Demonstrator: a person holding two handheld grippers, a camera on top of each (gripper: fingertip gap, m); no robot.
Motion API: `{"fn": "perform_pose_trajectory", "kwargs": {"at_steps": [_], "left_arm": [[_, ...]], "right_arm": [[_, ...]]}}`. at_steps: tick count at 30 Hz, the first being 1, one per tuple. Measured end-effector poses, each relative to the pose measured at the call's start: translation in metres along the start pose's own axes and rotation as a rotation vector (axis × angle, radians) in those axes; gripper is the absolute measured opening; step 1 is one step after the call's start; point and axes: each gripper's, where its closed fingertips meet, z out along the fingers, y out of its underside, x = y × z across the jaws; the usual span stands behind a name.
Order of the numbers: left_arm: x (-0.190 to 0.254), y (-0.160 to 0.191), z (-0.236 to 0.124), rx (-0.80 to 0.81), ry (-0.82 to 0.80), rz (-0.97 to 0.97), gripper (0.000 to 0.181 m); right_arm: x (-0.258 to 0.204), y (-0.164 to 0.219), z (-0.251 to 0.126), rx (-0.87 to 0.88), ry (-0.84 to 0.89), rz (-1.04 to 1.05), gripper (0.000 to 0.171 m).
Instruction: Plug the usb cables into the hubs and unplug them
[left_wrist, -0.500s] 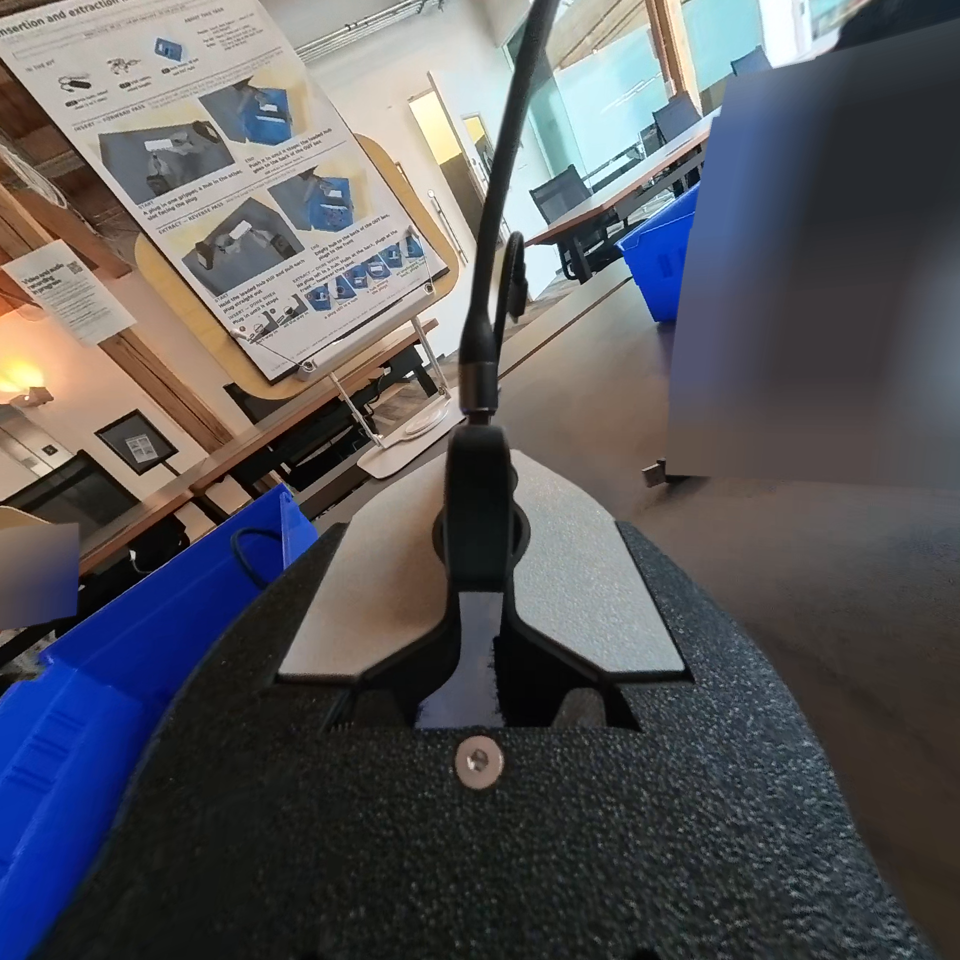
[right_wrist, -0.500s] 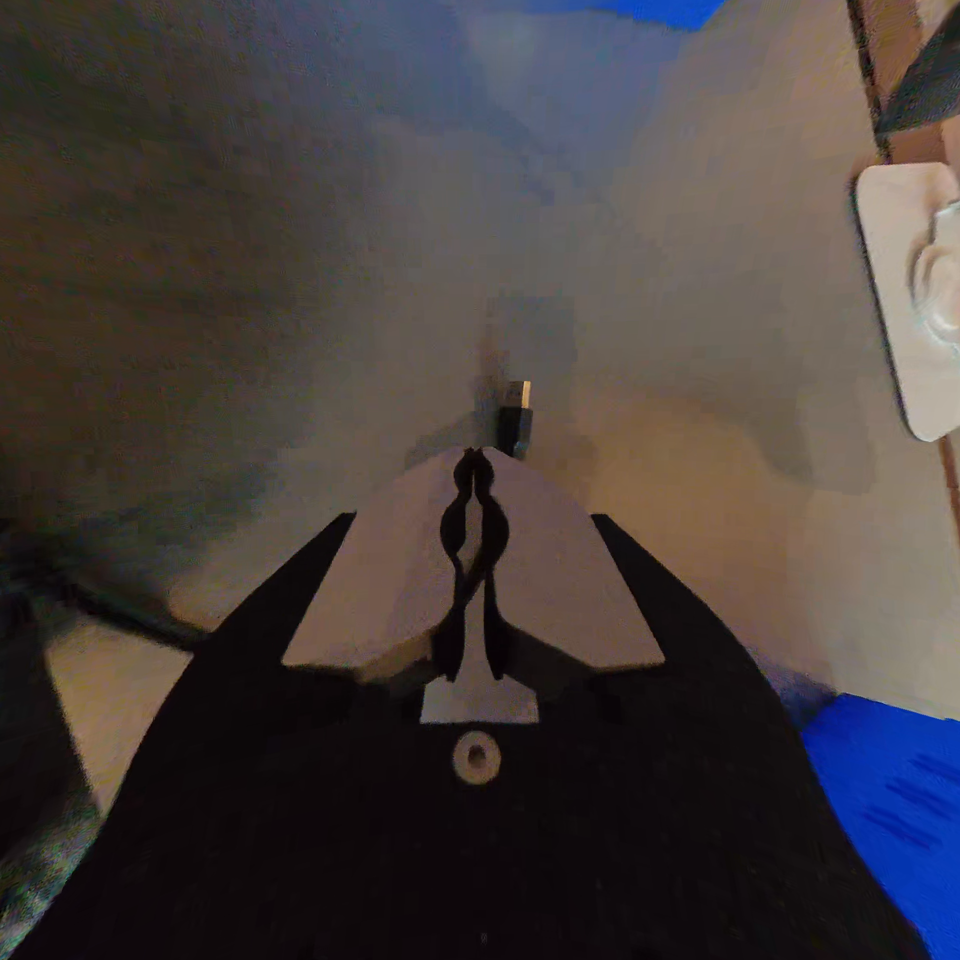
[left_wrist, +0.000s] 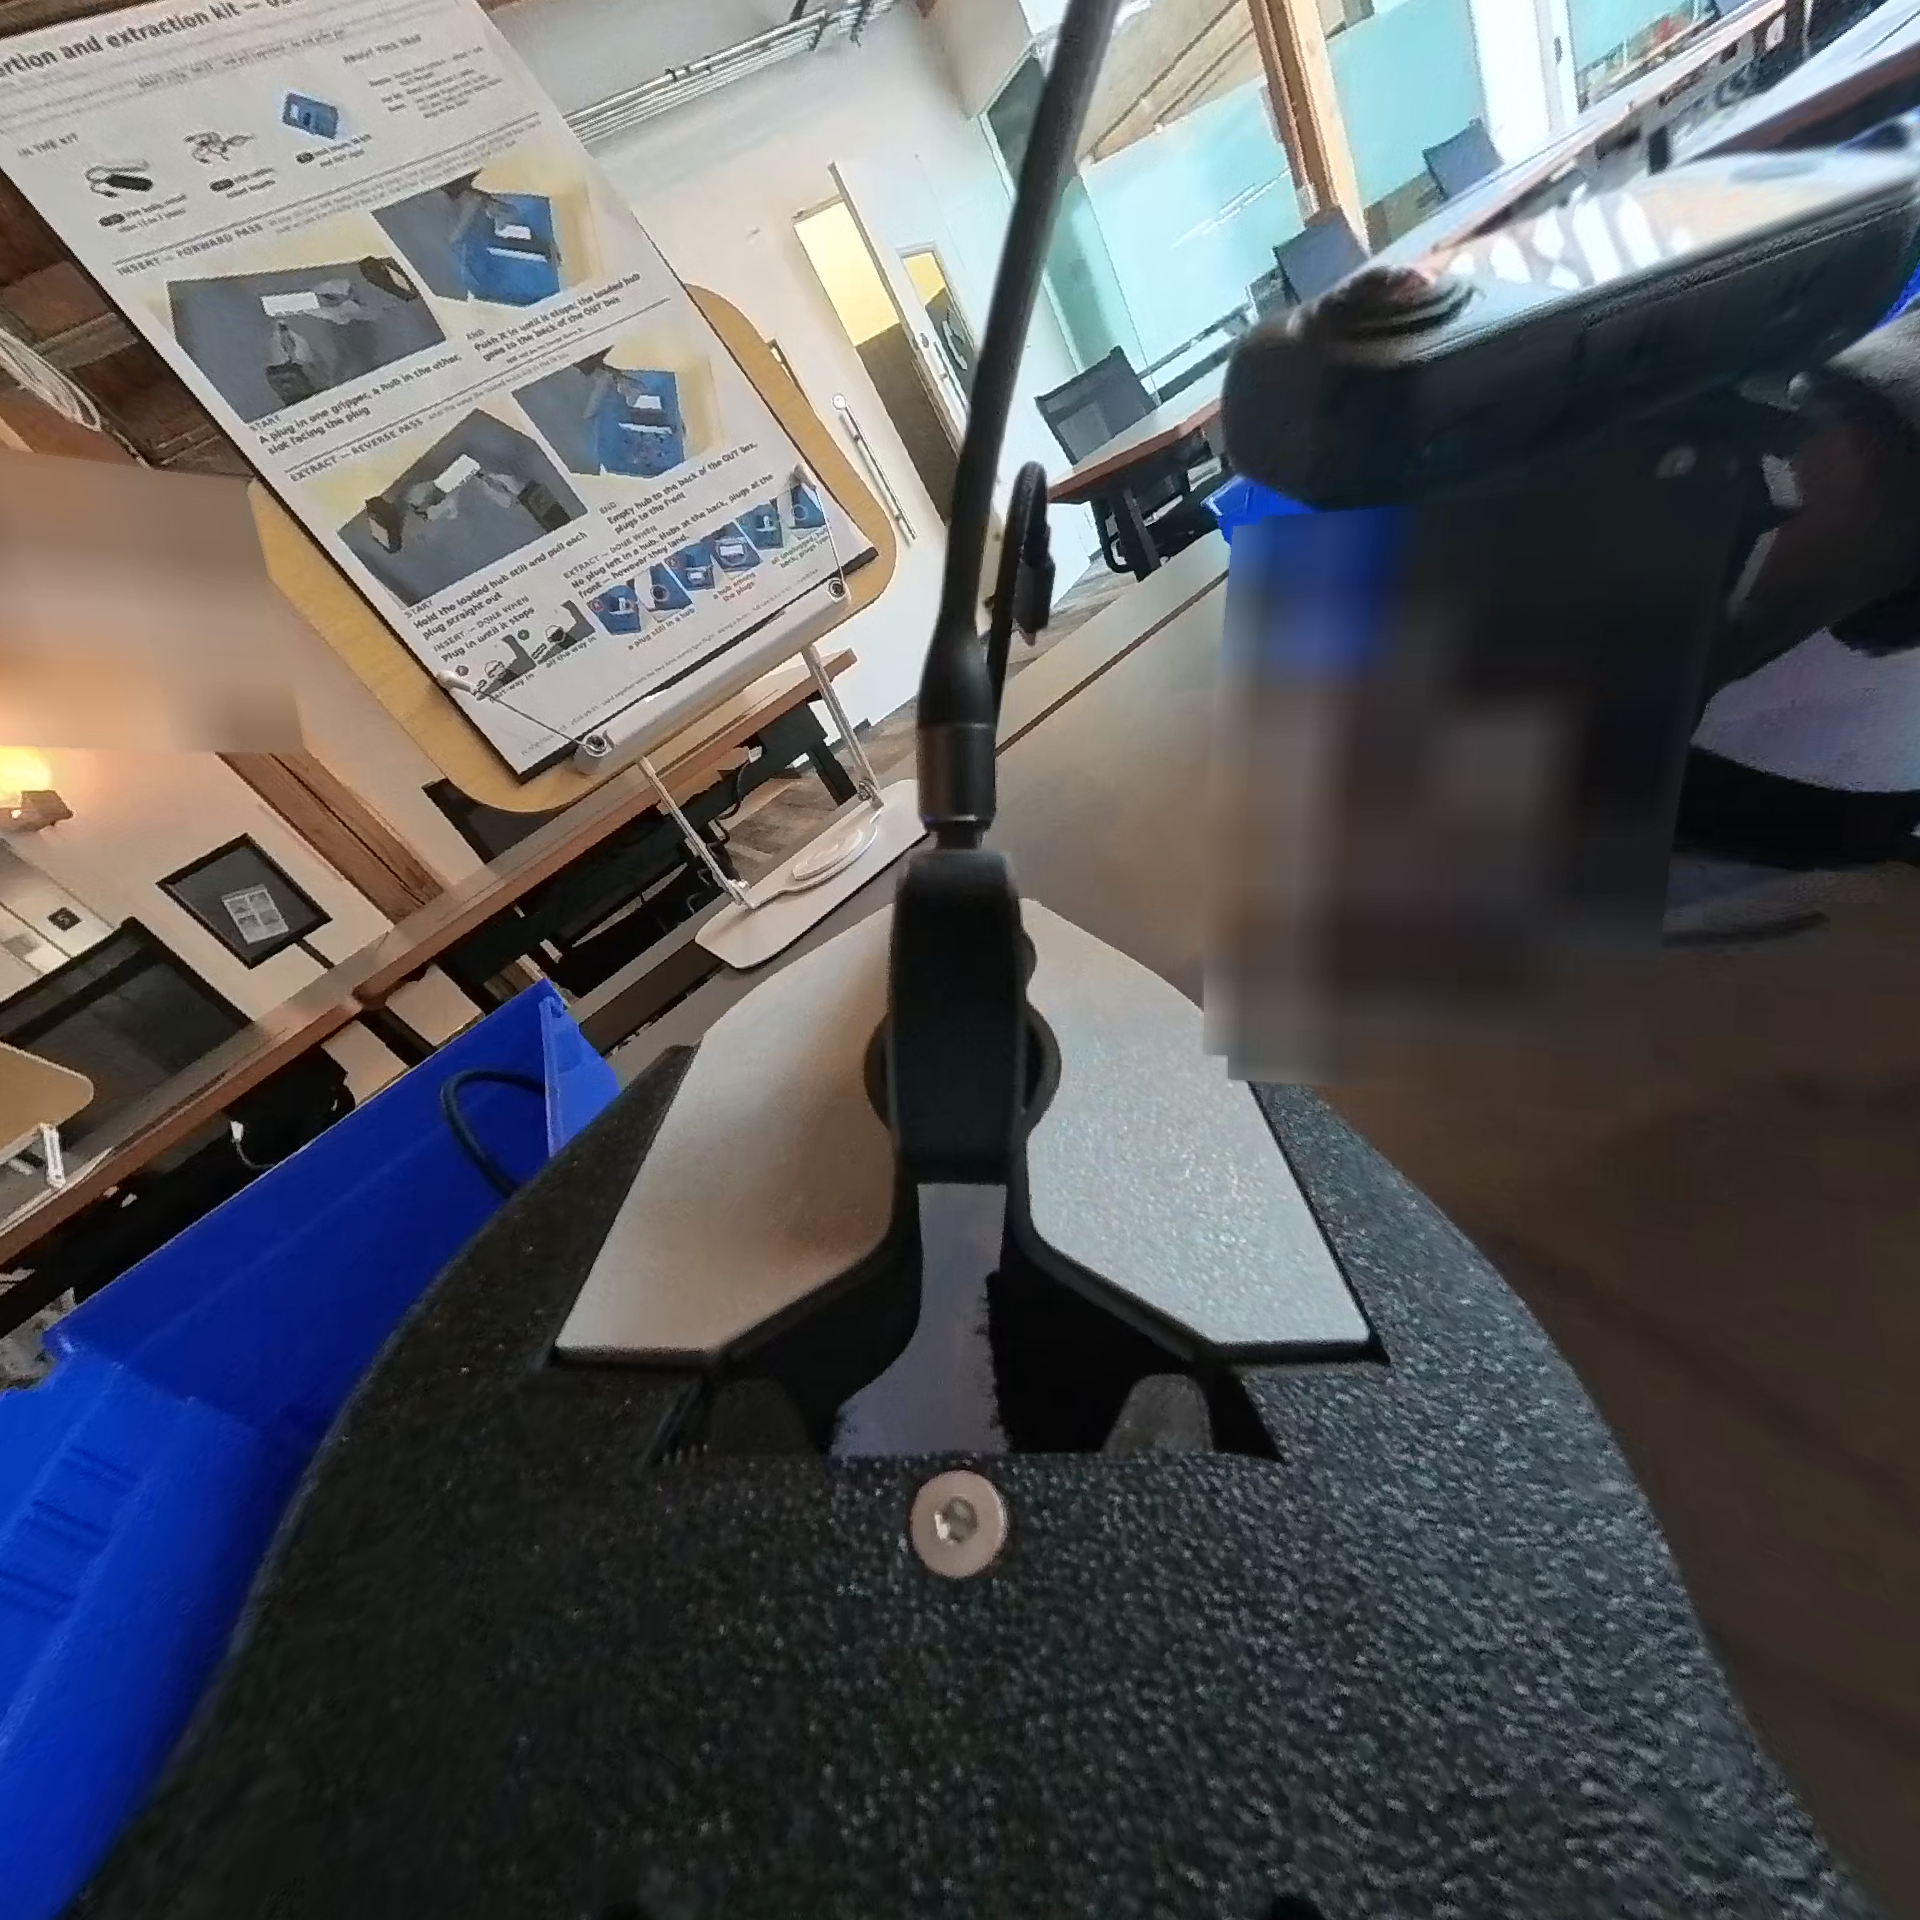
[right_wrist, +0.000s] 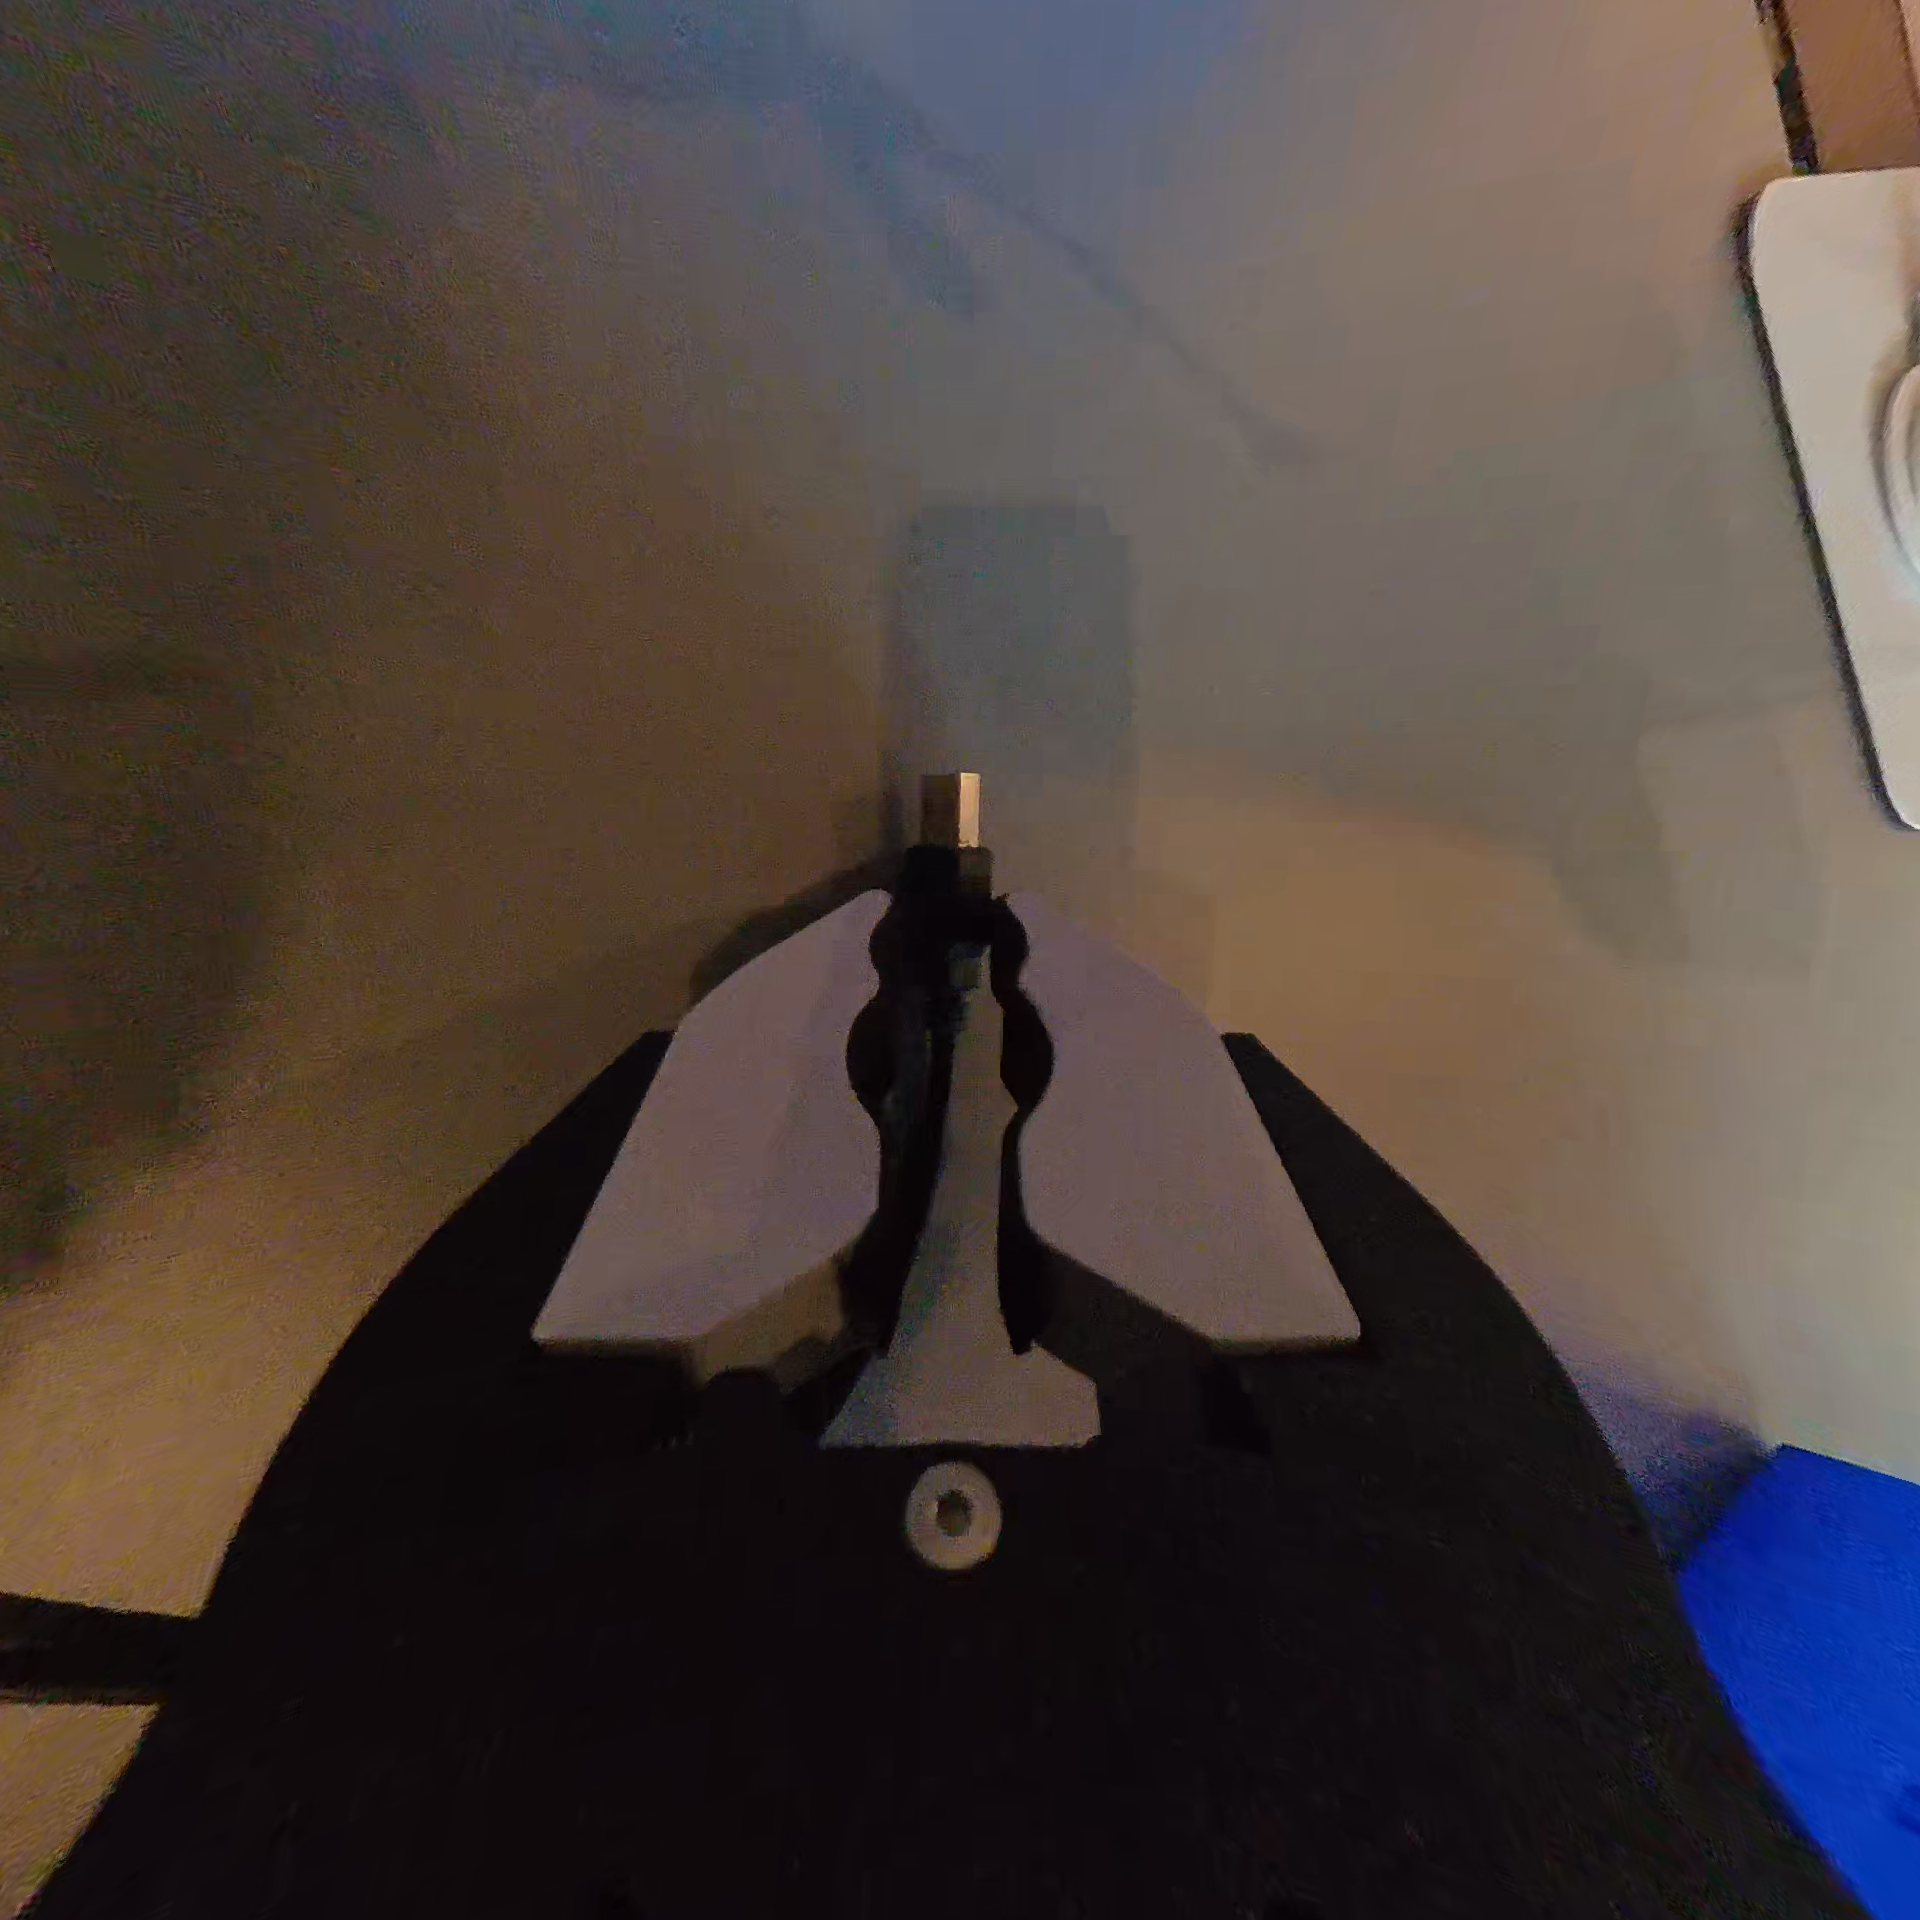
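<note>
- With the usb plug (right_wrist: 954, 821) pinched in the right gripper (right_wrist: 951, 914), its metal tip sticks out just past the fingertips and points down at the tabletop (right_wrist: 1455, 623), touching nothing.
- Left gripper (left_wrist: 961, 914) is clamped on a dark hub (left_wrist: 951, 1039) standing on edge between its 2 fingers; the hub's own cable (left_wrist: 1023, 312) rises from its front end and curves up out of view.
- The hub's ports are not visible in either view, so I cannot tell which face carries them.
- Right gripper body (left_wrist: 1558, 343) shows up close in the left wrist view, above and to the right of the hub. Judgement: plug and hub are near but not yet lined up.
- To do the step well: hold the hub still, turn the plug so its flat tip faces a port, line up the axes, then push straight.
- Risk: the plug is held near its tip end and may pivot under side load. Keep the squeeze firm.
- Around them: blue bin (left_wrist: 260, 1299) left of the hub, instruction poster (left_wrist: 416, 364) on a white stand base (right_wrist: 1839, 468) behind.
</note>
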Motion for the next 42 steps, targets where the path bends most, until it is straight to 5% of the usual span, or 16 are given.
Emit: {"fn": "perform_pose_trajectory", "kwargs": {"at_steps": [4,7,10,19,42], "left_arm": [[0.000,0.002,0.000,-0.005,-0.003,0.017,0.013],[-0.002,0.004,0.000,-0.017,-0.022,0.053,0.013],[-0.005,0.003,-0.001,-0.021,-0.059,0.122,0.013],[0.013,-0.009,0.003,-0.032,-0.080,0.341,0.012],[0.027,-0.027,0.002,-0.040,-0.066,0.383,0.013]], "right_arm": [[-0.001,-0.002,0.001,0.058,-0.105,0.056,0.009],[0.002,-0.025,-0.018,0.301,-0.122,0.016,0.008],[0.008,-0.043,-0.055,0.500,-0.023,-0.133,0.008],[0.009,-0.075,-0.128,0.731,0.167,-0.375,0.008],[-0.041,-0.114,-0.129,0.676,0.267,-0.749,0.008]]}}
